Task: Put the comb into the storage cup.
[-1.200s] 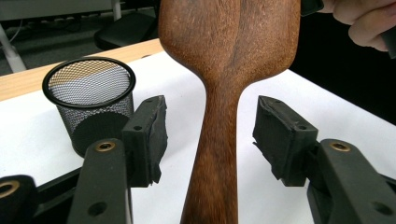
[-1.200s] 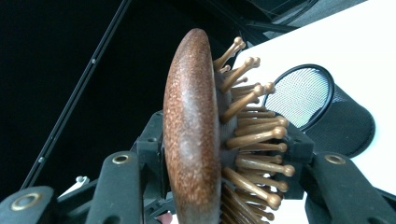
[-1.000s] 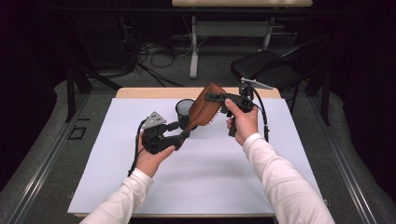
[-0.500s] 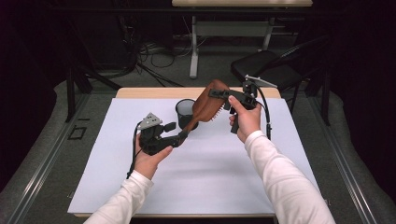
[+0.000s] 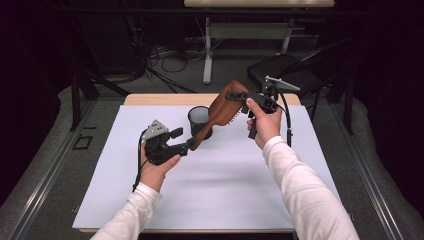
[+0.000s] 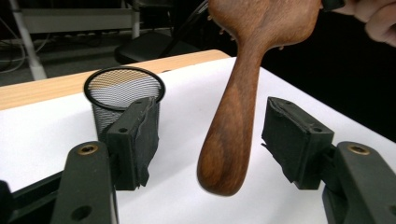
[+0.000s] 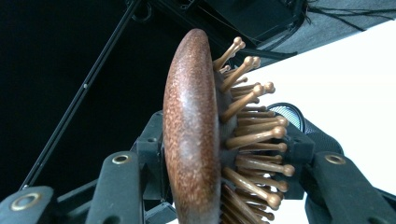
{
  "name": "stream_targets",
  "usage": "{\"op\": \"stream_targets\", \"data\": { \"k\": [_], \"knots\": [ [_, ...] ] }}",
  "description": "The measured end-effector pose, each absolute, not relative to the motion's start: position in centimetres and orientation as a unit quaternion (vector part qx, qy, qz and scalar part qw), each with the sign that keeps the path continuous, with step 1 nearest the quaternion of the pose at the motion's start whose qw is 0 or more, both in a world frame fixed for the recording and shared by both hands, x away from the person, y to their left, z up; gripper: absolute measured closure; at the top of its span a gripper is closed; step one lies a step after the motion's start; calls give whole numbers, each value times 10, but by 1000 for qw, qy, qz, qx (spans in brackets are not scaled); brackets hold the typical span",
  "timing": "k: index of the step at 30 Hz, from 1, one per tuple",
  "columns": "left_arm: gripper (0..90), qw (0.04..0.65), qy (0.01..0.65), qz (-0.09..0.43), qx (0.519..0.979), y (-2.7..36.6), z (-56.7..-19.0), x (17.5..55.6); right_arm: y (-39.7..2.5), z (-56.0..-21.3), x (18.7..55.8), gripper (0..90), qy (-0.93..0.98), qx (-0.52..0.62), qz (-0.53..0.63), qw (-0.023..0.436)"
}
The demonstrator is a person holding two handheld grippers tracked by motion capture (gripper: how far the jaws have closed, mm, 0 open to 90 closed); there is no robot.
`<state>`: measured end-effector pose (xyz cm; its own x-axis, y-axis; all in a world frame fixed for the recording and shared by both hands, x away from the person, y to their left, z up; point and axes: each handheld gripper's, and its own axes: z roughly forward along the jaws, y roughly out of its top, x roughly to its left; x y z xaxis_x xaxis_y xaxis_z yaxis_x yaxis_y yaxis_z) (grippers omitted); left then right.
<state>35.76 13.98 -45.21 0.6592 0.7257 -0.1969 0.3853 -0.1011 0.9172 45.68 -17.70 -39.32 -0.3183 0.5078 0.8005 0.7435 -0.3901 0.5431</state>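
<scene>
A white table top [image 5: 215, 195] fills the lower middle of the high view, with a black mesh cup [image 5: 199, 120] standing just above centre. Over it, up and to the right, the wooden hairbrush [image 5: 220, 112] hangs tilted, its head clamped by the right gripper [image 5: 239, 97], back against one jaw, bristles against the other. The left gripper [image 5: 187, 142], left of centre, is released, its pads either side of the handle tip without touching. This looks like a handover; next, probably, the brush goes handle-down into the cup.
</scene>
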Motion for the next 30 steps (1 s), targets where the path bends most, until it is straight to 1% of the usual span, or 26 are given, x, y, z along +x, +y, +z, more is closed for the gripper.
{"op": "stream_targets", "data": {
  "k": [2,6,12,15,16,20,24,28,30],
  "knots": [
    [352,550,386,157,724,140,-452,358,-177,-392,458,478,-543,-576,-603,95],
    [319,548,389,169,721,141,-451,357,-177,-388,460,478,-544,-576,-603,90],
    [198,534,395,183,725,140,-450,357,-176,-381,463,478,-542,-577,-606,82],
    [169,531,396,193,724,140,-450,356,-175,-378,465,478,-540,-578,-607,80],
    [152,531,395,193,724,140,-450,356,-175,-378,465,478,-537,-579,-609,78],
    [133,538,402,190,717,142,-450,357,-174,-375,467,478,-538,-581,-606,74],
    [69,534,416,195,709,146,-451,358,-175,-373,469,478,-534,-582,-610,68],
    [5,542,433,189,695,150,-451,360,-176,-370,471,478,-531,-586,-609,62],
    [4,544,437,188,691,151,-451,361,-176,-368,472,477,-530,-587,-609,58]
  ]
}}
